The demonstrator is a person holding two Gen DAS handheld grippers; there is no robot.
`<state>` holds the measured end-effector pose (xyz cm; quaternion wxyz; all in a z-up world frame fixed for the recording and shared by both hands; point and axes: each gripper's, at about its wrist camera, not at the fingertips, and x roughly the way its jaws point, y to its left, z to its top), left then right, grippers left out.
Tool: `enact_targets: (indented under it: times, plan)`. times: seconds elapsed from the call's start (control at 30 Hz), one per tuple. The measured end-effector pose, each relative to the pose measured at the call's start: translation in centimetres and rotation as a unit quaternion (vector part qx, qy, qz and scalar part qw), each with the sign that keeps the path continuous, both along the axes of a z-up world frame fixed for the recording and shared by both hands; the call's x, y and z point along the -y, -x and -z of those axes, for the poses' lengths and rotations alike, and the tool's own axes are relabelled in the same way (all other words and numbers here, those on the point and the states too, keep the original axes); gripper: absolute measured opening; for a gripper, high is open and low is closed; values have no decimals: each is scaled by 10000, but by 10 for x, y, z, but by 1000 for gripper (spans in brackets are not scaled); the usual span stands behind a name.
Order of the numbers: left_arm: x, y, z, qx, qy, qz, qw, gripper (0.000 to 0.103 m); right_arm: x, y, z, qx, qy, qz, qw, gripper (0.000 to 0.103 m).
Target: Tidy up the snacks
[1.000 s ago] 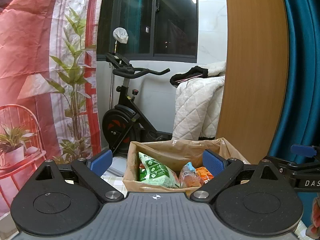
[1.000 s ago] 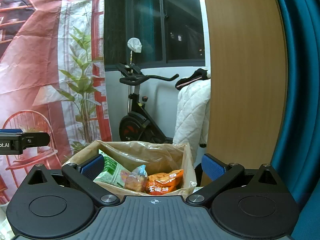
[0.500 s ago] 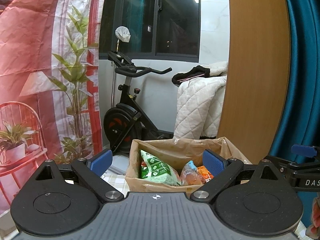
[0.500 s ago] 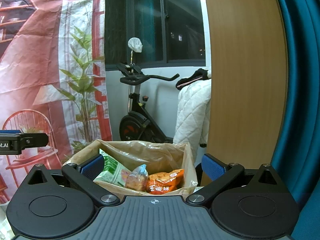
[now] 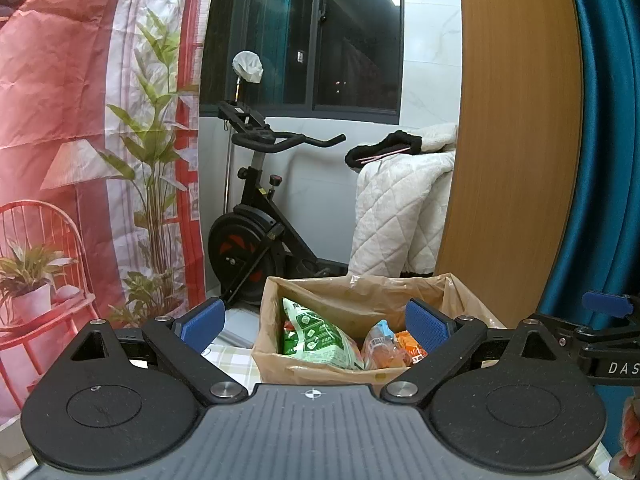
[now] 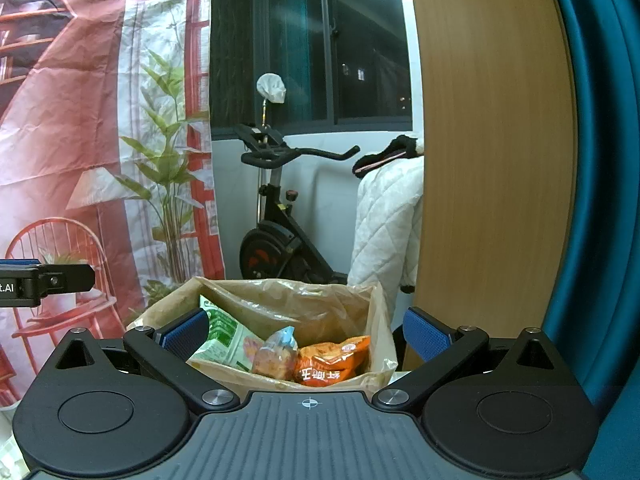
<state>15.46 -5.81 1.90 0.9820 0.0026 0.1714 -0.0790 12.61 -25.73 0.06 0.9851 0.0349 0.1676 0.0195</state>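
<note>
A brown paper-lined box (image 5: 352, 292) (image 6: 304, 304) stands on the checked tablecloth ahead of both grippers. Inside lie a green snack bag (image 5: 316, 340) (image 6: 224, 336), a clear packet with a blue top (image 5: 378, 346) (image 6: 278, 350) and an orange bag (image 5: 410, 346) (image 6: 334, 362). My left gripper (image 5: 314, 324) is open and empty, held level in front of the box. My right gripper (image 6: 306, 334) is open and empty too, its blue pads either side of the box mouth. The right gripper's arm (image 5: 600, 332) shows at the left view's right edge; the left gripper's arm (image 6: 44, 282) at the right view's left edge.
Beyond the table stand an exercise bike (image 5: 260, 216) (image 6: 280, 220), a white quilted blanket (image 5: 400, 208), a wooden panel (image 5: 512, 140) and a teal curtain (image 5: 600, 140). A printed red backdrop (image 5: 80, 120) hangs at left. A fingertip (image 5: 630, 444) shows at the lower right.
The left wrist view has drifted slightly leftward, so the box sits a little further right; the right view is almost unchanged. Both grippers stay open.
</note>
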Motion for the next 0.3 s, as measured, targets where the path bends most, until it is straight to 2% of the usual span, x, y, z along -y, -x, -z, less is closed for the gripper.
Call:
enact_targets:
  times: [0.3]
  plan:
    - [2, -1, 3, -64, 60, -69, 9999, 98, 1, -1, 4, -25, -7, -1, 10000, 102]
